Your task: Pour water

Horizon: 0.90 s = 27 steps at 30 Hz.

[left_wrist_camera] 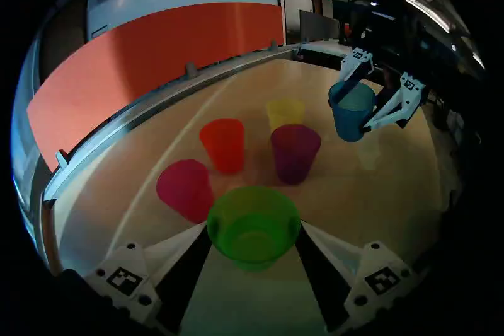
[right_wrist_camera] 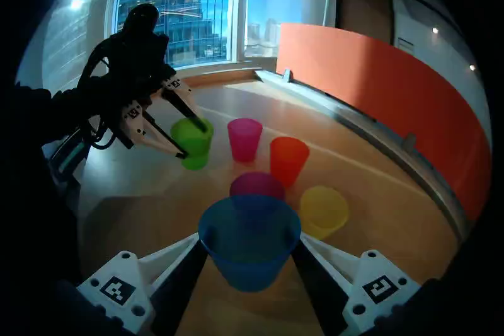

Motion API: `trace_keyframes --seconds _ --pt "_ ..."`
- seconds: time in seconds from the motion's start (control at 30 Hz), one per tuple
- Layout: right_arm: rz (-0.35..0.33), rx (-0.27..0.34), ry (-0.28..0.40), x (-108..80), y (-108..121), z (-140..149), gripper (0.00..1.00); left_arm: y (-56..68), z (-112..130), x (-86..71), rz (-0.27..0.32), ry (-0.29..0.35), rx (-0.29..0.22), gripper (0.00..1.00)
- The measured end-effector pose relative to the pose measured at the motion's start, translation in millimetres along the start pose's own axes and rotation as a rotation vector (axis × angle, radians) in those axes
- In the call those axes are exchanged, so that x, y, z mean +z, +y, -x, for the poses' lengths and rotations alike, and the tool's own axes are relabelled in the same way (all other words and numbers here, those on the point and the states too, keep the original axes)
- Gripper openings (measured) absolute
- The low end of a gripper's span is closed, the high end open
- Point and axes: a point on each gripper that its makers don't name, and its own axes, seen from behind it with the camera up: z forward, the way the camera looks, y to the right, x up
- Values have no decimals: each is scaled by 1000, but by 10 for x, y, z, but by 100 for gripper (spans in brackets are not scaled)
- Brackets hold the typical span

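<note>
The left gripper (left_wrist_camera: 252,239) has both fingers clamped on a green cup (left_wrist_camera: 253,213). The right gripper (right_wrist_camera: 249,246) likewise pinches a blue cup (right_wrist_camera: 249,225) above the table (left_wrist_camera: 384,200).

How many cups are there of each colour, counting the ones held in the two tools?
green cup: 1
blue cup: 1
pink cup: 1
orange cup: 1
purple cup: 1
yellow cup: 1
Total: 6 cups
</note>
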Motion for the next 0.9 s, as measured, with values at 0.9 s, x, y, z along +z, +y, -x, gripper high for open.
trace_keyframes --seconds 0.9 --pt "12 38 -45 202 92 282 88 -37 250 226 25 -17 -47 86"
